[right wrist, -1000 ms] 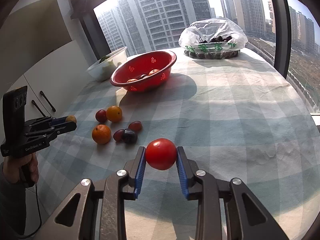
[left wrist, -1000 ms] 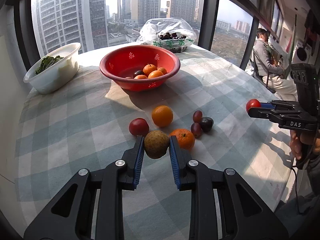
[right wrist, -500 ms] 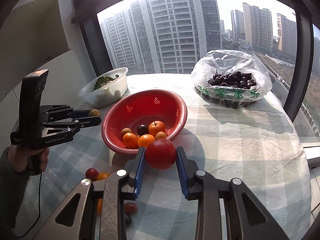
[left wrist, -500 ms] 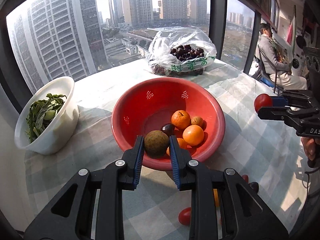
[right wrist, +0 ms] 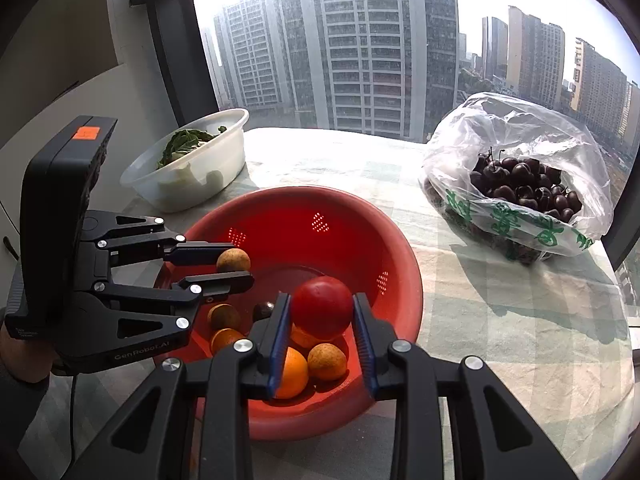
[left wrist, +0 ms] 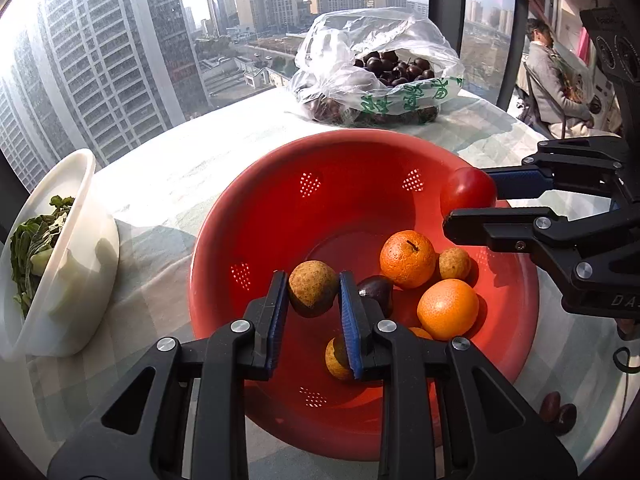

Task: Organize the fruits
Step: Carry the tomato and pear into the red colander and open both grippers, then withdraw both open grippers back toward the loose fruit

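My left gripper [left wrist: 313, 290] is shut on a brown round fruit [left wrist: 313, 288] and holds it above the red colander [left wrist: 280, 216]. My right gripper [right wrist: 322, 314] is shut on a red tomato [right wrist: 322, 308] over the colander's [right wrist: 340, 216] near side. The right gripper also shows in the left wrist view [left wrist: 468, 204], and the left gripper in the right wrist view [right wrist: 236, 268]. Inside the colander lie two oranges [left wrist: 408, 258], small brown fruits [left wrist: 454, 264] and a dark plum [left wrist: 376, 290].
A white bowl of greens [left wrist: 80, 248] stands left of the colander. A plastic bag of dark cherries [right wrist: 524, 188] lies behind it. Two dark plums [left wrist: 560, 416] lie on the checked cloth [right wrist: 520, 320] at the right. A seated person [left wrist: 556, 88] is beyond the table.
Both grippers have moved forward from over the loose fruit to above the red colander, each still holding its fruit.
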Demonstrator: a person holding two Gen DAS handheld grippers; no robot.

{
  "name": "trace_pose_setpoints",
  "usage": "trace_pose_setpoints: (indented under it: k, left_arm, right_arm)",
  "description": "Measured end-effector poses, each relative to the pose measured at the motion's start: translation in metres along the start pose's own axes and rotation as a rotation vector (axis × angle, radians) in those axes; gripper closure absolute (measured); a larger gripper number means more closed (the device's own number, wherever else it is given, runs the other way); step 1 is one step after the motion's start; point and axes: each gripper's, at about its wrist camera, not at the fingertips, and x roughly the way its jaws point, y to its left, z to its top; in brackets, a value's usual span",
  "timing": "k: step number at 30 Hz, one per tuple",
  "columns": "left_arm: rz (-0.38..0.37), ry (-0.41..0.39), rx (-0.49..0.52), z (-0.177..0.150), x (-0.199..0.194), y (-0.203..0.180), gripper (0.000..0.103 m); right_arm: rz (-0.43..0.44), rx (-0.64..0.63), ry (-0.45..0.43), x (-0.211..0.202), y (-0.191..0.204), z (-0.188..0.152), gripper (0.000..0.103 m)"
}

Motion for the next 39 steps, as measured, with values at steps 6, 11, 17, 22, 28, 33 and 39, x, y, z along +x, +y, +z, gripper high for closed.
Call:
trace_pose_setpoints:
  k: [6,11,17,22,28,33,39]
  left_arm:
    - [0.001,0.005,0.013,0.003,0.013,-0.003,0.079]
    - [0.022,-0.003,0.035,0.004,0.014,-0.006,0.079]
    - [0.034,-0.001,0.042,0.0,0.011,-0.006,0.074]
    - [0.053,-0.032,0.064,-0.001,0.002,-0.011,0.042]
    - [0.042,-0.064,0.024,-0.009,-0.026,-0.008,0.035]
    - [0.056,-0.133,0.02,-0.032,-0.072,-0.022,0.004]
    - [0.006,-0.167,0.002,-0.084,-0.12,-0.059,0.004]
  right_arm:
    - [-0.025,-0.026,0.043,0.032,0.002,0.01,0.07]
    - [-0.055,-0.046,0.052,0.046,0.002,0.011,0.07]
    - [-0.079,-0.081,0.061,0.049,0.008,0.012,0.07]
    - [-0.084,-0.08,0.057,0.043,0.008,0.013,0.056]
    - [-0.08,-0.07,0.022,0.01,0.007,0.005,0.054]
    - [-0.032,-0.008,-0.059,-0.049,0.003,-0.02,0.043]
    - [0.018,0.088,-0.108,-0.105,0.009,-0.081,0.035]
